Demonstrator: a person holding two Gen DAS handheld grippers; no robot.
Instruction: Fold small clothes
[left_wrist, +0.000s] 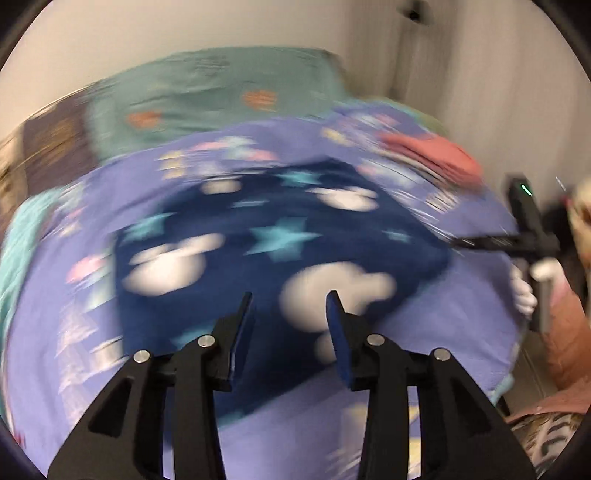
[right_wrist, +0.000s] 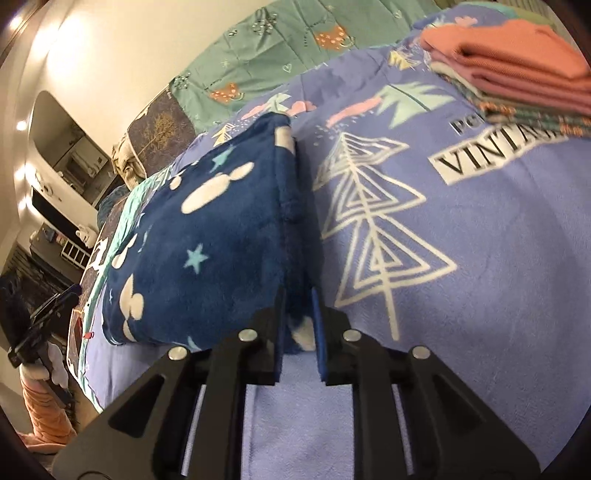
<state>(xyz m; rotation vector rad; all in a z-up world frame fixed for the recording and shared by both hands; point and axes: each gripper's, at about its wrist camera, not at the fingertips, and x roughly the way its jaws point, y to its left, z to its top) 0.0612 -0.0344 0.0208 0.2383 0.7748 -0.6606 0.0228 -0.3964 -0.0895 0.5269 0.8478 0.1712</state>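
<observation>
In the left wrist view, a bed with a lilac printed bedspread stood against pale walls, all blurred. The left claw hung partly open above the navy fleece garment, gripping nothing. That garment, with white shapes and teal stars, lay spread on the bedspread.

In the right wrist view, the same bedspread carried a stack of folded clothes at the far right. The right claw was nearly closed, pinching the near corner of the garment, which lay folded with one straight edge.
</observation>
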